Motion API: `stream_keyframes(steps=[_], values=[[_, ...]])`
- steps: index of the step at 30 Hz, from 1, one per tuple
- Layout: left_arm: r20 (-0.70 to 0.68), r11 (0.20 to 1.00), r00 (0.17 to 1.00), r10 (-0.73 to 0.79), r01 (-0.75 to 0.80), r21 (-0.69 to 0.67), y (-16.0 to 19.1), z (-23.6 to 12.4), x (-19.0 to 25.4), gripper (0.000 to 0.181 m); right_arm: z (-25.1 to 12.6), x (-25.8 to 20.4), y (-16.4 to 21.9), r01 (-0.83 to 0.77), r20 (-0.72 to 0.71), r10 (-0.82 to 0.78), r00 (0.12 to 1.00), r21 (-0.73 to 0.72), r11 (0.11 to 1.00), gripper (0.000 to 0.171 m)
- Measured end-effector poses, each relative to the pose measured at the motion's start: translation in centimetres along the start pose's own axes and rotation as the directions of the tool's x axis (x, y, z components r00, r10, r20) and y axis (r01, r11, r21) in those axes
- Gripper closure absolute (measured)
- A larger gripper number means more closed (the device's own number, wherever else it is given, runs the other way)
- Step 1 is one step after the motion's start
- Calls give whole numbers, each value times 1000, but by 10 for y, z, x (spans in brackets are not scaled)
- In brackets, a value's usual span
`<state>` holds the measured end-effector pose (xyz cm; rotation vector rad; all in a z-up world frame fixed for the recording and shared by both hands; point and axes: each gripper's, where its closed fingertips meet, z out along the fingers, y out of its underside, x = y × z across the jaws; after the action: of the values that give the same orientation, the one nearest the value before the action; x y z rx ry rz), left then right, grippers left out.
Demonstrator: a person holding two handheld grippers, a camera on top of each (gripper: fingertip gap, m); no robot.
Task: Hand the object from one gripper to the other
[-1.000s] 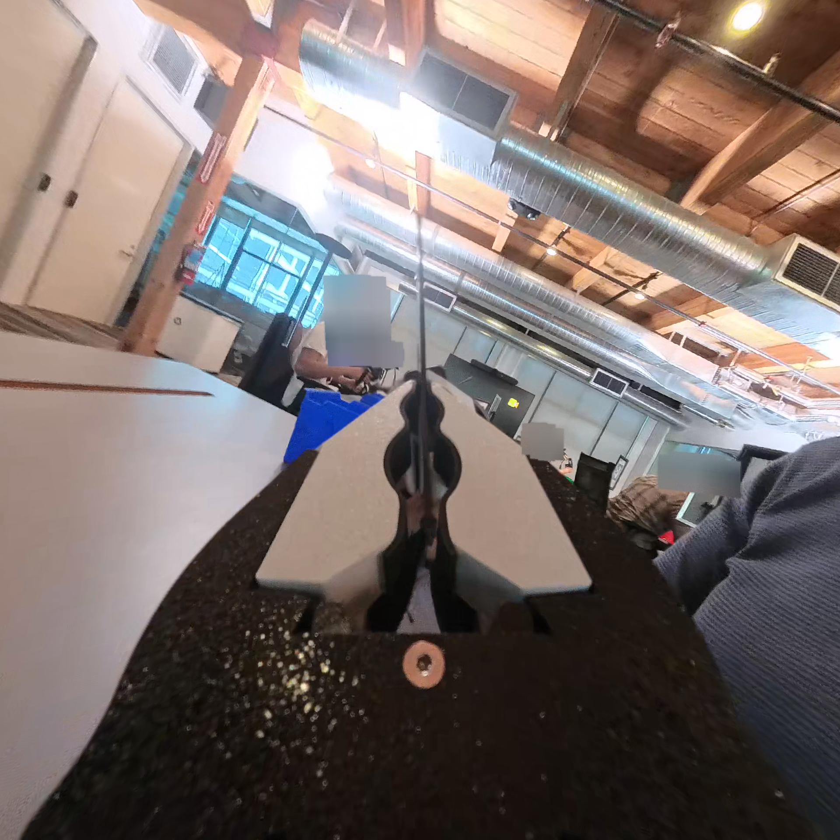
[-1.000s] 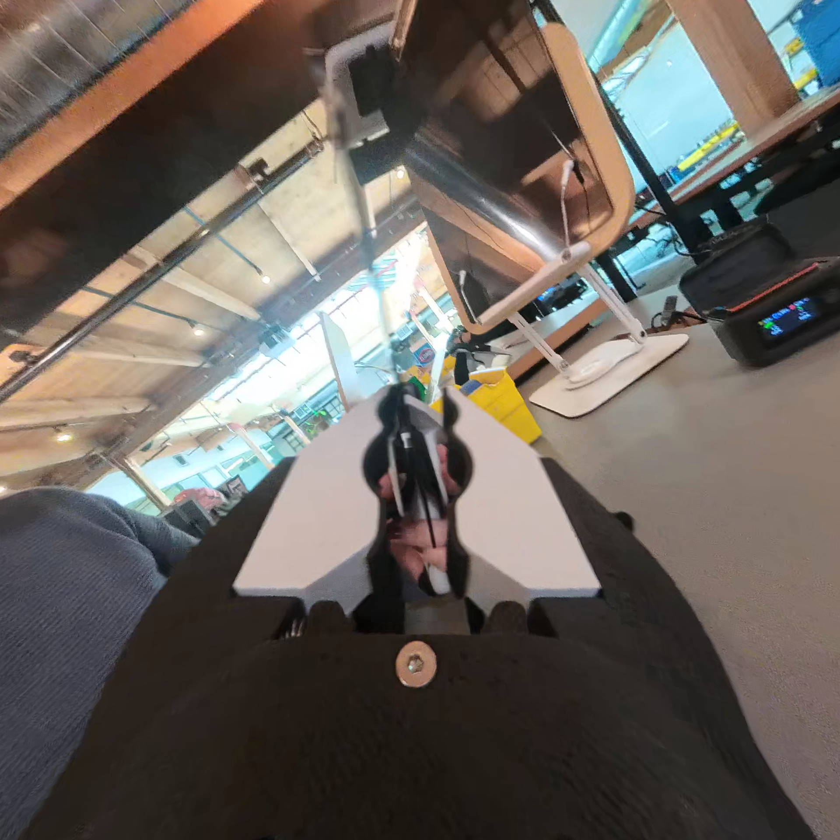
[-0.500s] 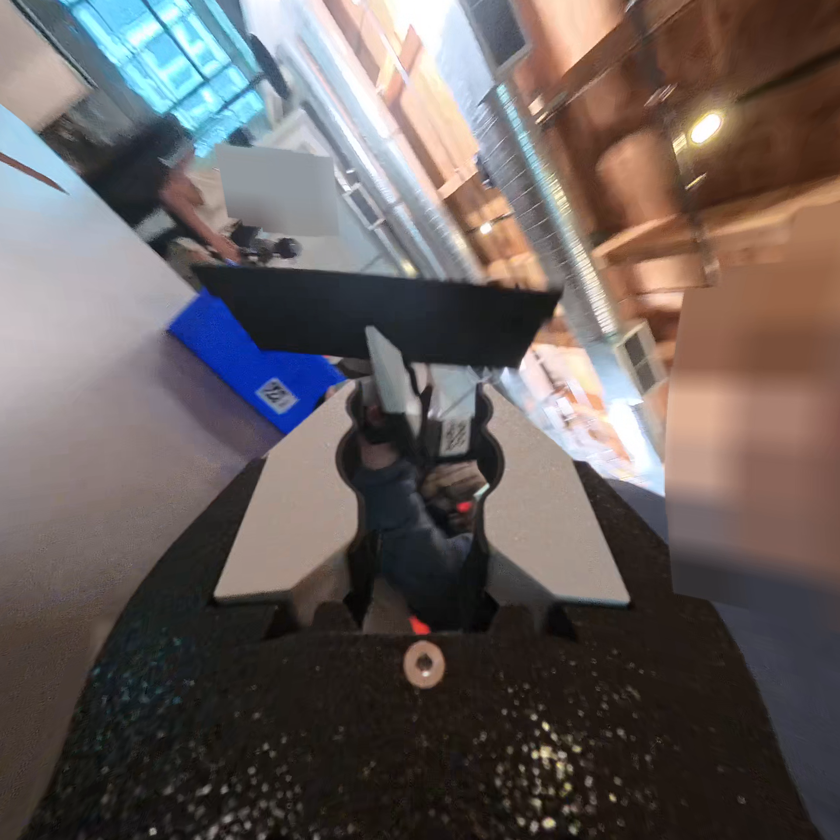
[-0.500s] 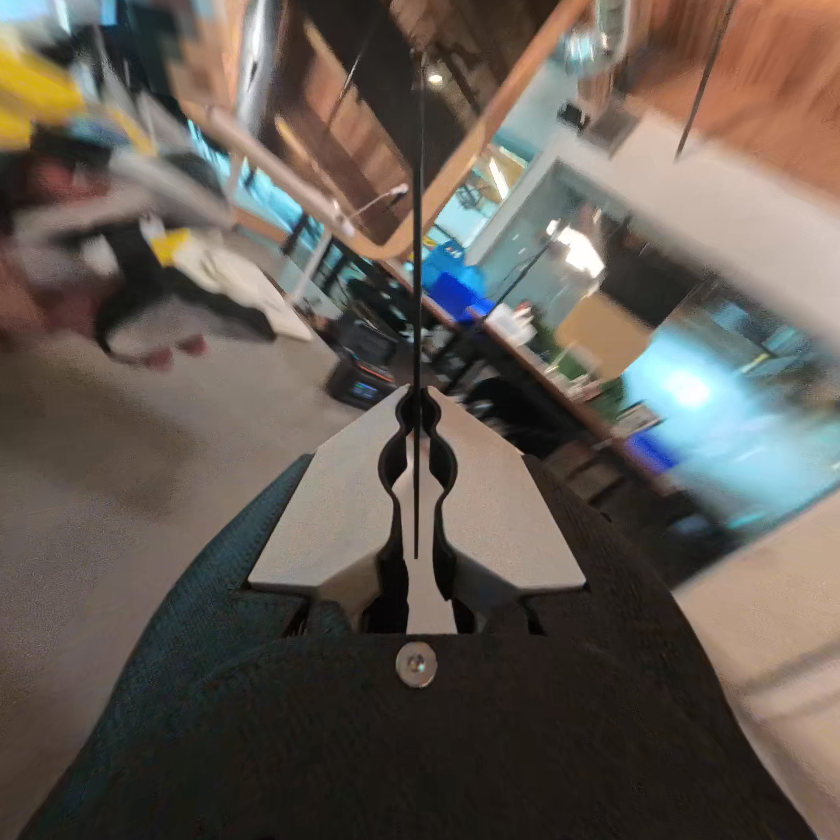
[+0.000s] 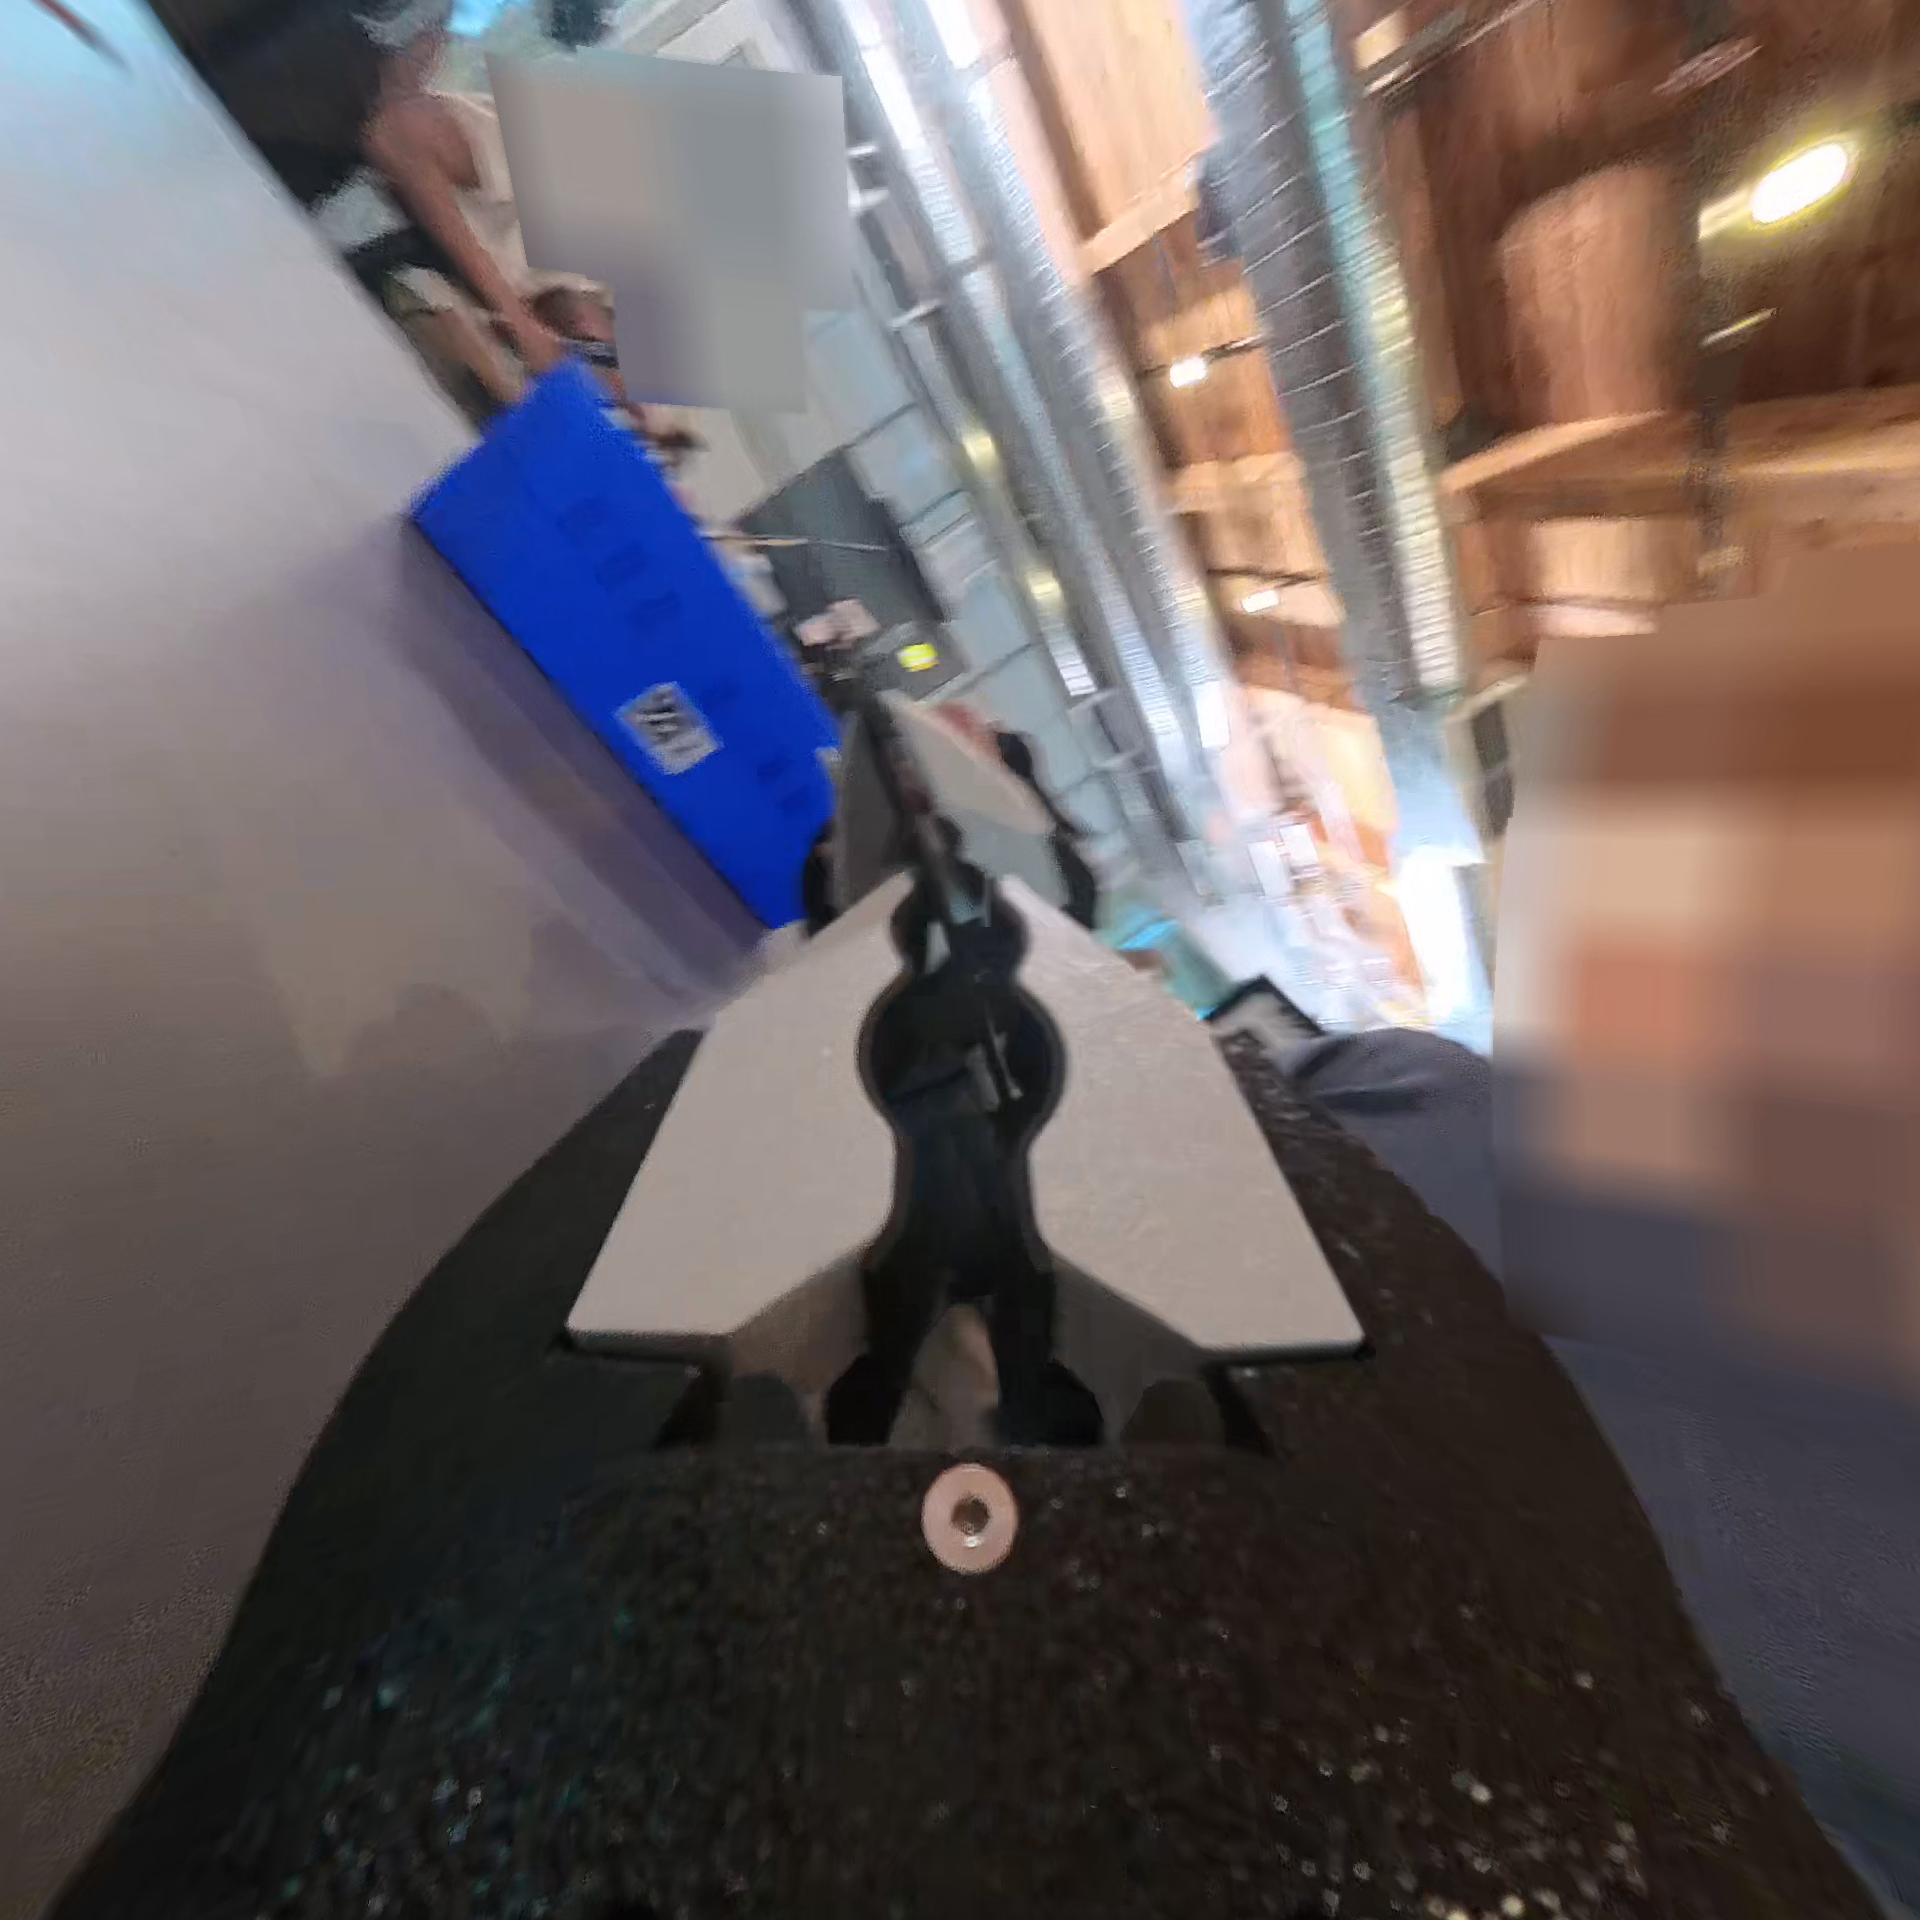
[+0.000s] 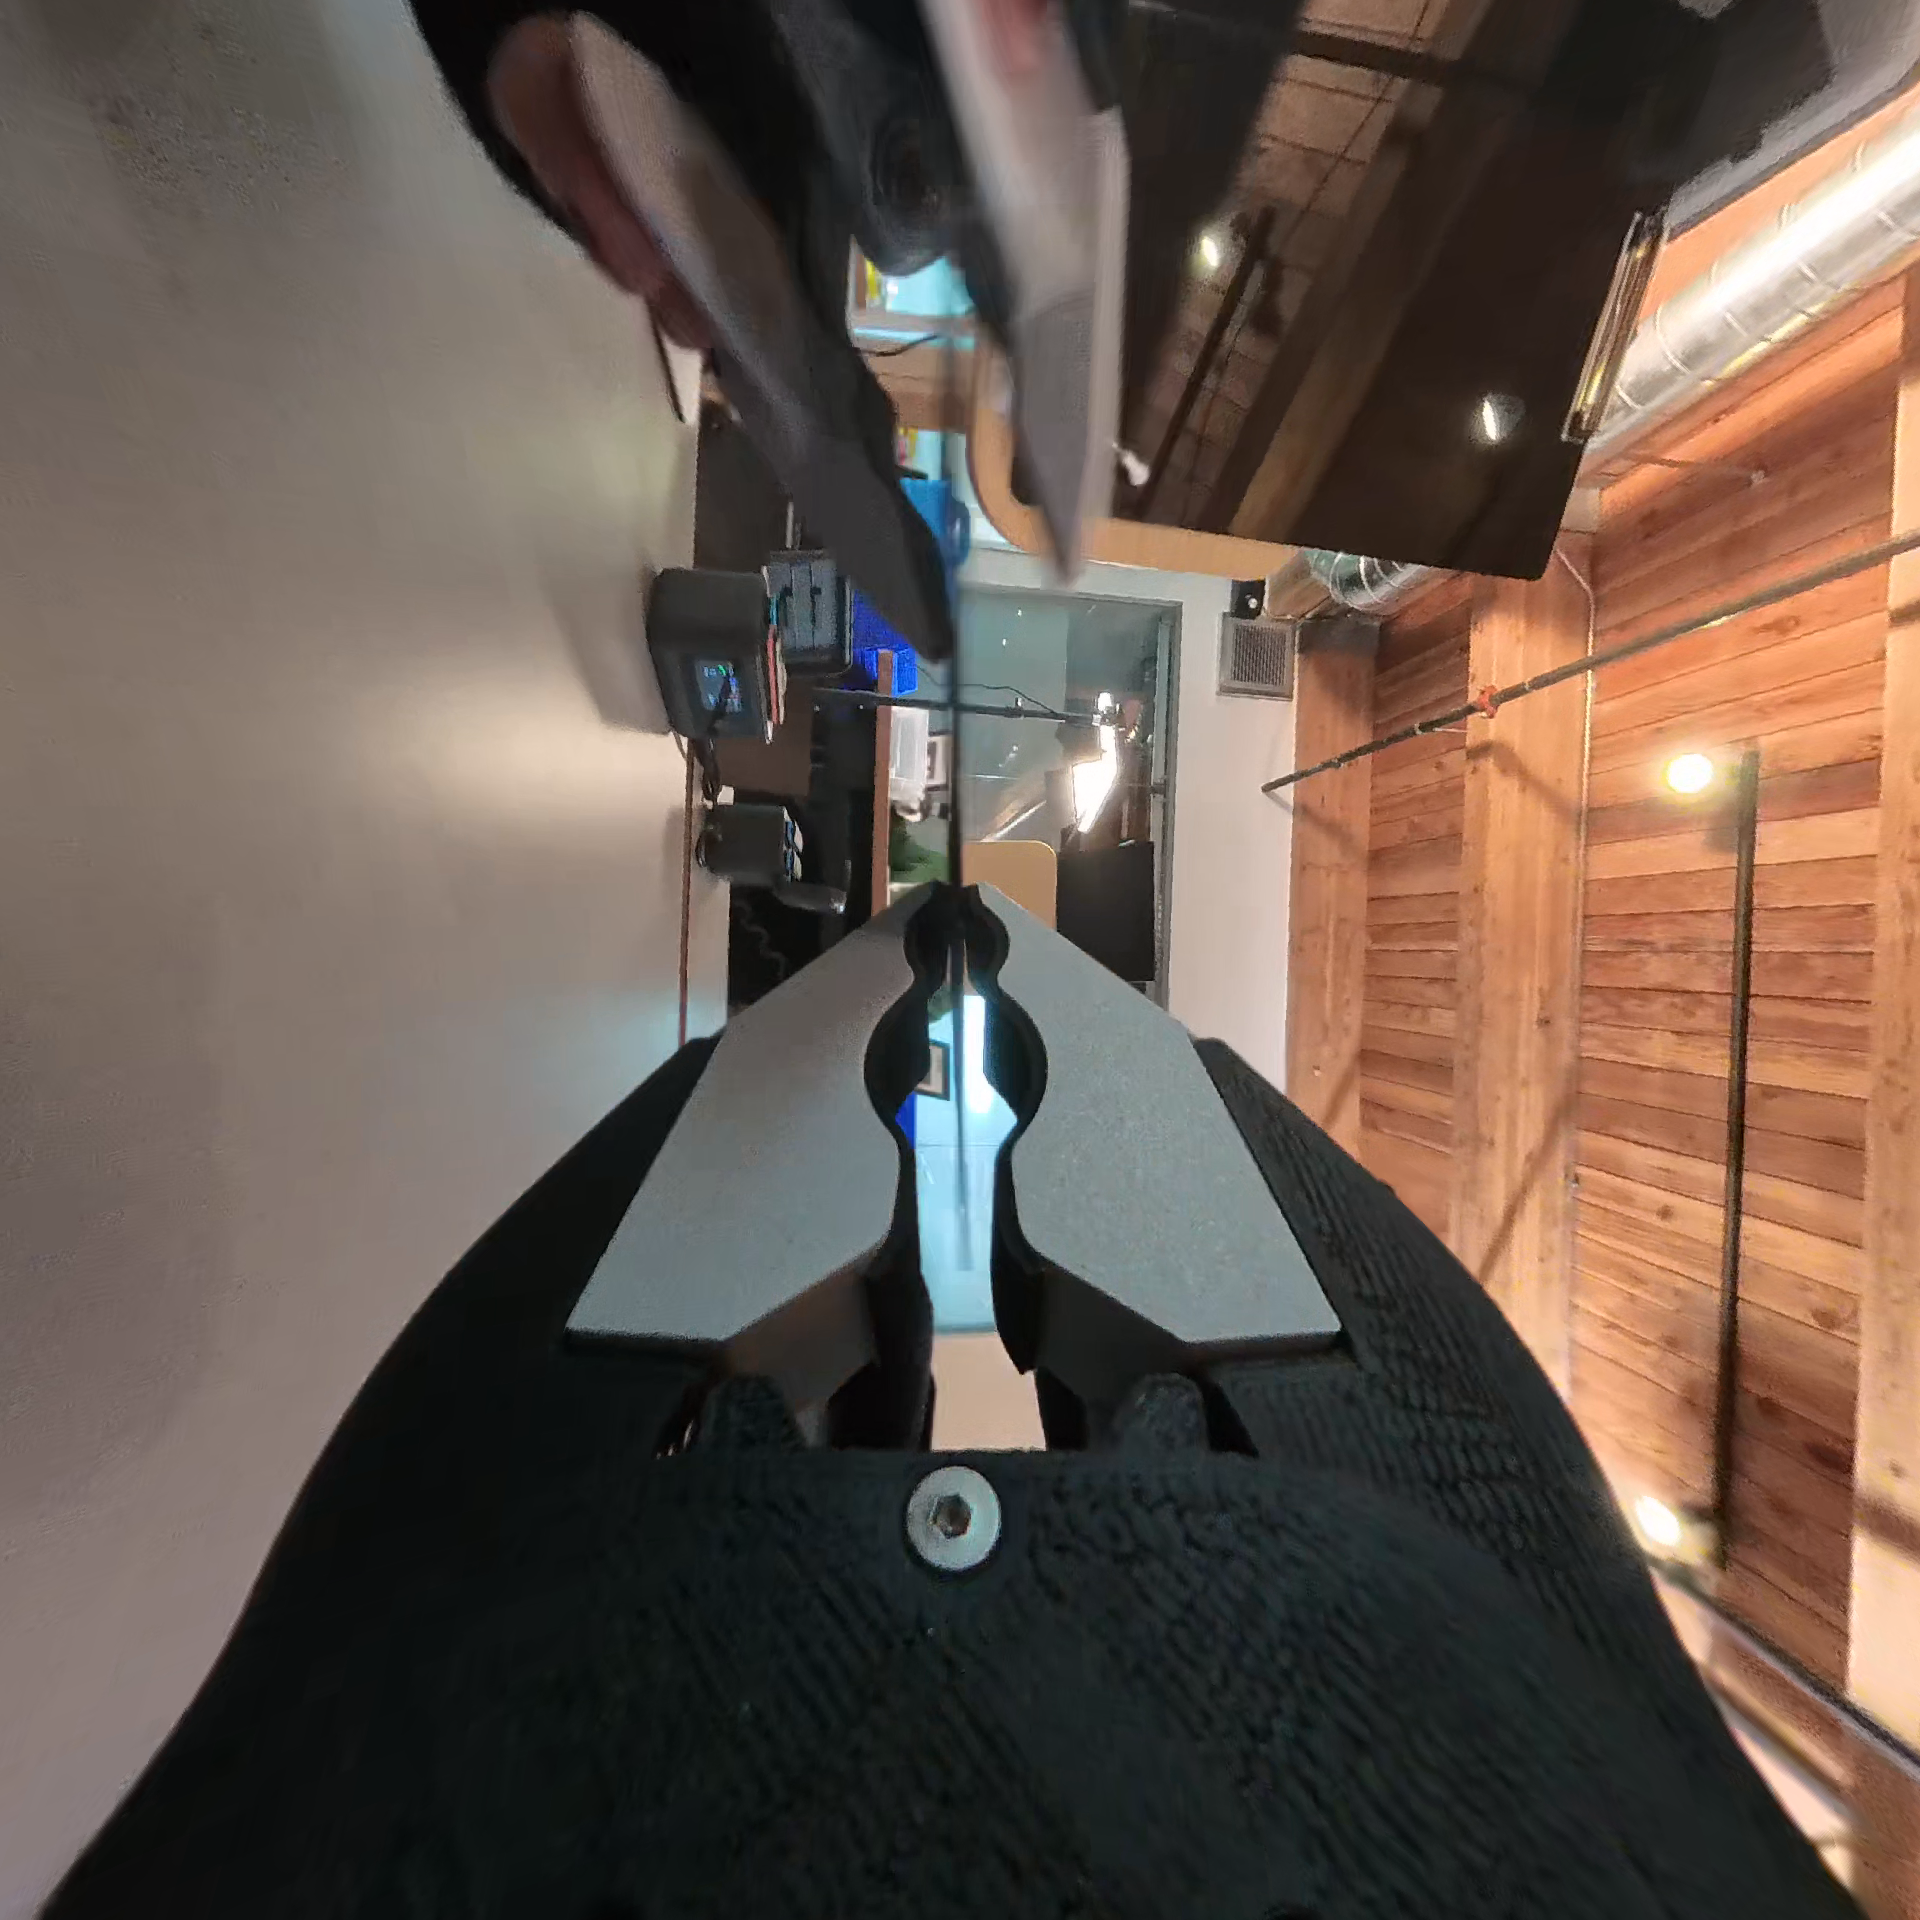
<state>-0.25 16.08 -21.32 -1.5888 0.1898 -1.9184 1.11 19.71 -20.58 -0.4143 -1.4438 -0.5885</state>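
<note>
Between the two grippers, a thin black sheet (image 6: 953, 790) hangs in the air, seen edge-on as a dark line. The right gripper (image 6: 953, 894) has its grey fingers (image 6: 769, 1143) clenched on the sheet's near end, the tips pinched together around it. At the far end, the left gripper (image 6: 1003, 608) meets the sheet, though blur hides the contact there. From the left wrist view, the left gripper (image 5: 951, 899) has its fingers drawn close on the dark edge, with the right gripper (image 5: 935, 790) just beyond them. A blue bin (image 5: 623, 623) sits on the pale counter (image 5: 156, 727) behind.
</note>
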Motion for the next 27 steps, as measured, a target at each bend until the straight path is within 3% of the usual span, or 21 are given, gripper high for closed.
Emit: stream_keyframes(steps=[1,4,6,7,10,12,15,17,18,20,22,23,25,27], values=[[65,998,996,58,-57,-11,1,-2,-9,181,0,0,-1,-47,10,47,999,11,999,166],[68,980,982,177,-182,73,-16,-7,0,181,5,-3,1,-405,82,403,912,15,914,113],[117,954,957,265,-278,115,-25,-11,0,181,8,0,3,-672,141,663,735,14,741,75],[140,936,942,307,-325,138,-29,-13,0,181,8,7,3,-778,156,767,623,23,628,67],[39,879,922,386,-381,287,-42,-16,28,181,9,19,9,-965,205,944,258,6,262,64],[35,851,904,426,-414,322,-44,-15,35,181,8,29,8,-1000,265,964,-2,12,-6,65],[36,837,869,493,-485,253,-31,-5,35,181,-3,46,-13,-885,506,743,-437,-96,-455,93],[45,819,842,537,-534,210,-23,2,33,181,-10,56,-20,-738,609,505,-612,-211,-640,105],[51,811,830,555,-554,187,-20,5,32,181,-12,59,-20,-687,630,427,-648,-242,-685,112],[61,818,830,555,-558,140,-14,9,27,181,-14,58,-17,-659,639,391,-663,-249,-710,145],[59,859,869,491,-494,132,-15,9,24,181,-10,49,-12,-700,597,473,-648,-224,-678,170],[82,882,894,441,-449,145,-19,9,20,176,-8,45,-9,-732,577,524,-626,-205,-650,171],[92,919,932,351,-362,155,-25,6,15,130,-6,42,0,-808,525,648,-552,-144,-572,171],[122,933,947,297,-315,172,-32,2,10,107,-5,40,10,-905,448,799,-402,-61,-421,171]])
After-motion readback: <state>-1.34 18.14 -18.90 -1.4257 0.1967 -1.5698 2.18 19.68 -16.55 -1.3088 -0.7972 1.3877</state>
